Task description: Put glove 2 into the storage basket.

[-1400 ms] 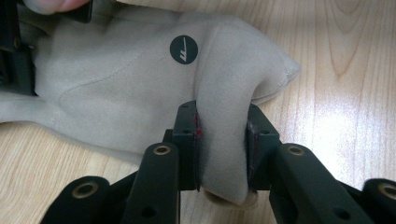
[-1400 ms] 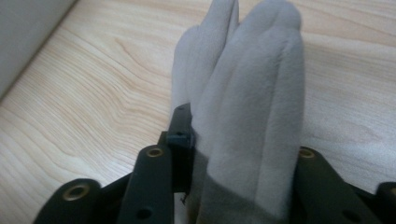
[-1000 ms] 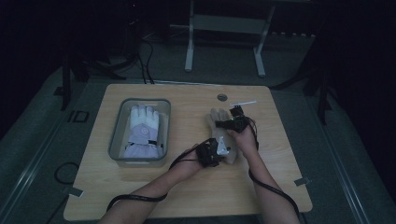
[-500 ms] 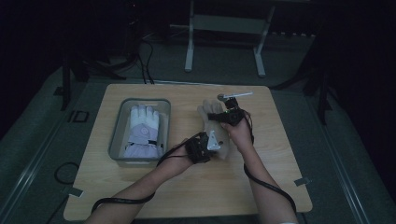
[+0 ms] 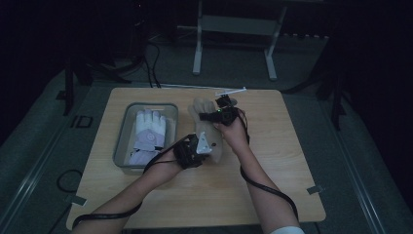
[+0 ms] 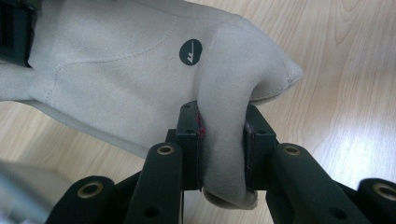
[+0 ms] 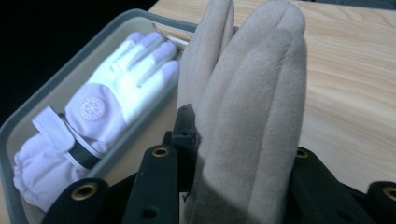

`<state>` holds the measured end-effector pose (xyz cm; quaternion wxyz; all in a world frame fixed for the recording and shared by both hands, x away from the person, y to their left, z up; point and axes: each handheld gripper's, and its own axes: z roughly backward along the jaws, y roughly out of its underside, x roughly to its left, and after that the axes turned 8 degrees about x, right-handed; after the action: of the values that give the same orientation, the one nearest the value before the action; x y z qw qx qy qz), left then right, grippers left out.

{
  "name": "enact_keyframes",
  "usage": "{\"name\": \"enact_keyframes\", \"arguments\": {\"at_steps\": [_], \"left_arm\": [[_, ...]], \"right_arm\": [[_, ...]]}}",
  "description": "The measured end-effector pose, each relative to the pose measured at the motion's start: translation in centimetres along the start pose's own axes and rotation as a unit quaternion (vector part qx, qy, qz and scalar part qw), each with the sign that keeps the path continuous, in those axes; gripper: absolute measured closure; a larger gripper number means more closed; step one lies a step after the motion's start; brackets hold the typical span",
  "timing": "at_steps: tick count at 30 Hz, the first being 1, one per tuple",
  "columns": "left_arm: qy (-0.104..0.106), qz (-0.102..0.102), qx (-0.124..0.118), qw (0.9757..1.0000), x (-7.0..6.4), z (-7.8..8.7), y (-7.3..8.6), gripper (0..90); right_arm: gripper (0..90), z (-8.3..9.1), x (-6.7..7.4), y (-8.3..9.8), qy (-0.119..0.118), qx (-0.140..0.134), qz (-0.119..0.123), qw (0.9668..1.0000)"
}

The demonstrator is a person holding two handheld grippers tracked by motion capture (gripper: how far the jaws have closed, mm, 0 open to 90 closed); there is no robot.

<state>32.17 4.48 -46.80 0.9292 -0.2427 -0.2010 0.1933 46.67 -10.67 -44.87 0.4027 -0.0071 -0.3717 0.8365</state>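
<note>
A beige suede glove (image 5: 201,111) hangs between both grippers just above the wooden table (image 5: 272,175). My left gripper (image 5: 198,148) is shut on its cuff end; in the left gripper view the pads (image 6: 191,140) pinch a fold of the beige glove (image 6: 121,60). My right gripper (image 5: 218,115) is shut on the fingers, and the right gripper view has the beige glove's fingers (image 7: 261,93) rising between the jaws. A white glove (image 5: 148,134) lies in a grey tray (image 5: 122,141) just left of the beige one.
The tray (image 7: 28,121) with the white glove (image 7: 107,107) sits on the table's left half. Black cables trail from both grippers toward the near edge. A metal stand (image 5: 234,29) is on the floor beyond the far edge.
Both hands have lifted the beige glove and carried it left and a little farther away, closer to the tray. Both grips are unchanged.
</note>
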Motion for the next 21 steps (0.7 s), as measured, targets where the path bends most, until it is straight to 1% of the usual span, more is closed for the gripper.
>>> {"name": "enact_keyframes", "arguments": {"at_steps": [3,8,12,17,19,21], "left_arm": [[-0.004,0.006,0.004,1.0000,0.4,0.7,0.8,73.4],[-0.009,0.013,0.013,0.9998,1.1,1.7,2.3,73.4],[-0.012,0.021,0.017,0.9996,1.6,2.5,3.6,73.4],[-0.019,0.025,0.020,0.9993,2.2,3.4,5.3,73.4],[-0.018,0.033,0.019,0.9991,2.5,3.8,6.0,73.3],[-0.019,0.039,0.021,0.9988,2.8,4.1,6.7,73.3]], "right_arm": [[69.6,-0.6,1.0,-0.7,-0.002,0.001,0.009,1.0000],[69.6,-2.0,2.6,-1.7,-0.014,0.004,0.020,0.9997],[69.6,-3.1,3.7,-2.5,-0.023,0.010,0.027,0.9993],[69.5,-4.4,5.1,-3.4,-0.032,0.016,0.035,0.9987],[69.5,-5.2,5.7,-3.7,-0.033,0.018,0.041,0.9985],[69.5,-5.8,6.2,-4.0,-0.038,0.021,0.041,0.9982]]}}
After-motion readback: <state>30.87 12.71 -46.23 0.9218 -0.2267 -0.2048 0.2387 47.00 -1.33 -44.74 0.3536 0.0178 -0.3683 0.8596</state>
